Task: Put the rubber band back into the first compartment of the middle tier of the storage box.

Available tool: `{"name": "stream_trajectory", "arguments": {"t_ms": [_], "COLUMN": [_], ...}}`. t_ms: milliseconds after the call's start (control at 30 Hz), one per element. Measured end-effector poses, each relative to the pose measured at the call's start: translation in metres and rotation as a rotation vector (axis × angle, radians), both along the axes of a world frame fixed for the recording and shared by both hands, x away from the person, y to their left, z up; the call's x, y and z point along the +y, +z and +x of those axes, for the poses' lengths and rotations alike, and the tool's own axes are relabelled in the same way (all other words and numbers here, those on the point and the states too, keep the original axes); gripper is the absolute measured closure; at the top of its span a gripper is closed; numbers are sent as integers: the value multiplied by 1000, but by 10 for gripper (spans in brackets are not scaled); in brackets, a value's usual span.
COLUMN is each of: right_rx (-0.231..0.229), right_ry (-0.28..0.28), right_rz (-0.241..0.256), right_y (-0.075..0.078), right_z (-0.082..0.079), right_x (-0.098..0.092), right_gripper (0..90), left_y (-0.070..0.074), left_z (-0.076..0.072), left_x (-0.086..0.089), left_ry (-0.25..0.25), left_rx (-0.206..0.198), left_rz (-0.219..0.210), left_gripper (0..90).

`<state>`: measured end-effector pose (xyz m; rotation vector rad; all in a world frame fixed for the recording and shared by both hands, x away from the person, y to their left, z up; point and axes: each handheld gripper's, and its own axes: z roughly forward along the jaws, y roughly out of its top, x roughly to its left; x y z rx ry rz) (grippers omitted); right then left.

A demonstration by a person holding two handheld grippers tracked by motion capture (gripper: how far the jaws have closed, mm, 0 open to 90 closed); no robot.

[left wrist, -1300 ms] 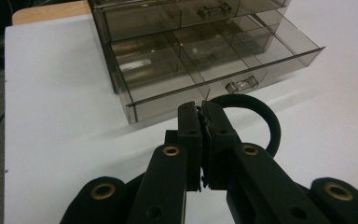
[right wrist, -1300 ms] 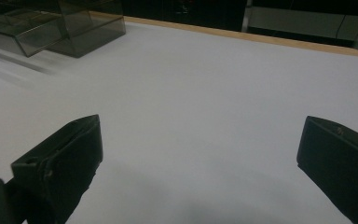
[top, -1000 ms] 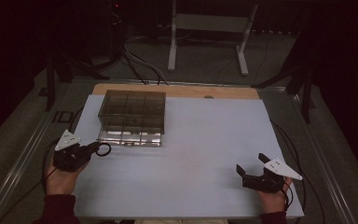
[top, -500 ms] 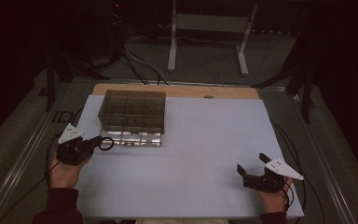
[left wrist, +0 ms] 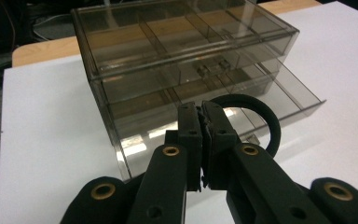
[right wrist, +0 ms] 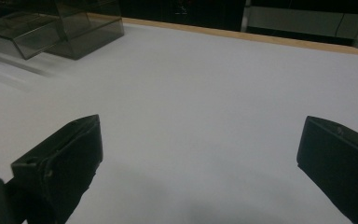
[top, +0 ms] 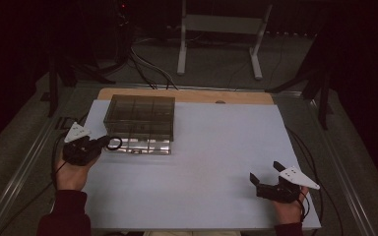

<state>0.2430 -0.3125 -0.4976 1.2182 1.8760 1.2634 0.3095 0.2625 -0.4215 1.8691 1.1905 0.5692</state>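
1. The left tool [top: 107,143] is pinching a black ring [left wrist: 256,116] by its rim, jaws pressed together on it, at the near left of the tabletop [top: 216,147].
2. The ring hangs just in front of the smoky clear drawer box [top: 140,115], whose bottom drawer [left wrist: 242,109] stands pulled out toward the near side.
3. Carry the ring over an open compartment, well inside the front wall, lower it, then spread the jaws.
4. Keep the ring level so it does not catch a divider.
5. The right tool [top: 266,173], jaws spread and empty, rests at the near right; it could steady the box.
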Motion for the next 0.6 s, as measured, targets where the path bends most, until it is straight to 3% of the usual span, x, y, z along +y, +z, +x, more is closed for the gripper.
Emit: {"name": "stream_trajectory", "arguments": {"t_ms": [600], "right_rx": [2], "right_ry": [1], "right_rz": [-5], "right_y": [0], "right_z": [1], "right_x": [-1], "right_gripper": [6], "left_y": [2], "left_z": [22], "left_x": [-6], "left_ry": [38], "left_rx": [-3], "left_rz": [21], "left_gripper": [884]}}
